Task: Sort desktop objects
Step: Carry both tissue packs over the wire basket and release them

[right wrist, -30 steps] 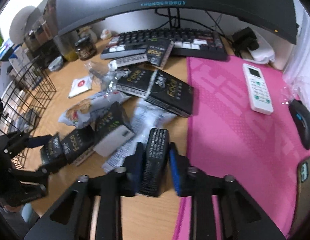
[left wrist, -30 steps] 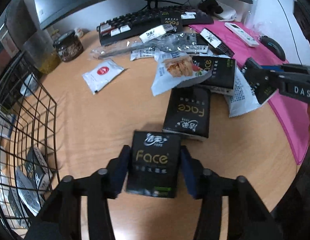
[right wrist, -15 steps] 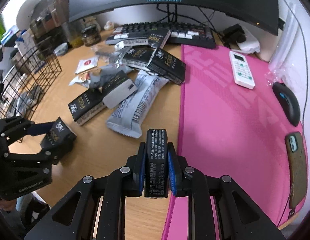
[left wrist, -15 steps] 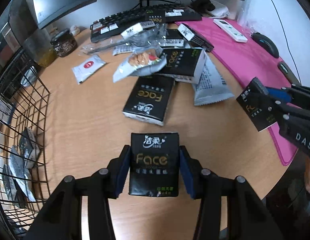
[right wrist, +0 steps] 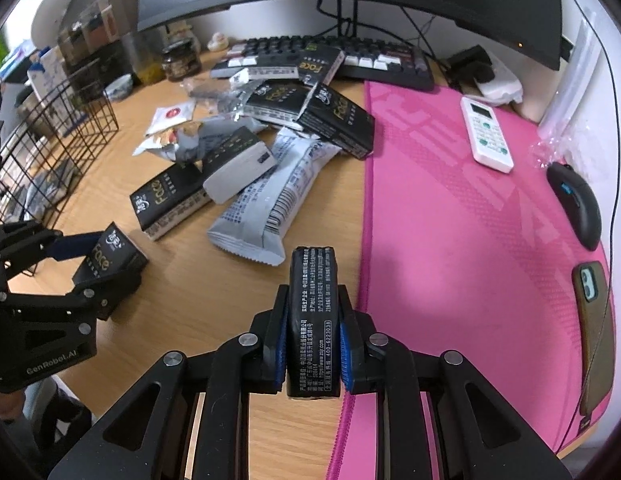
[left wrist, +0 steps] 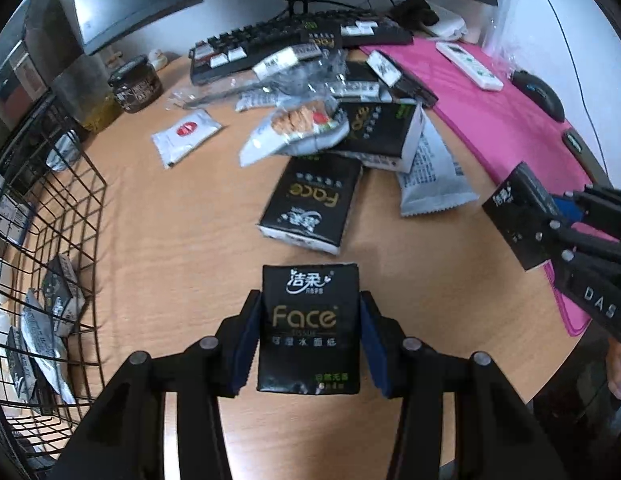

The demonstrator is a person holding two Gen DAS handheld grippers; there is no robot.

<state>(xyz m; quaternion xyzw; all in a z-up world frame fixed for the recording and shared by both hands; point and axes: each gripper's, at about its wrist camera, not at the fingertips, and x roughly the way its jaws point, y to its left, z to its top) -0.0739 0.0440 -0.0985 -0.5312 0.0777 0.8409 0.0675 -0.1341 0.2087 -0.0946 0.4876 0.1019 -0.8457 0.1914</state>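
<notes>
Two tissue packs are lifted above the tabletop (left wrist: 158, 240): left gripper (left wrist: 309, 334) jaws pinch one (left wrist: 309, 326), right gripper (right wrist: 313, 340) jaws another (right wrist: 313, 320). Next, likely carry them left into the wire basket (left wrist: 70, 216).

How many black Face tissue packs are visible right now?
7 packs: one in the left gripper, one in the right gripper, four in the desk pile, one on the keyboard. Others may hide under wrappers or in the basket.
</notes>
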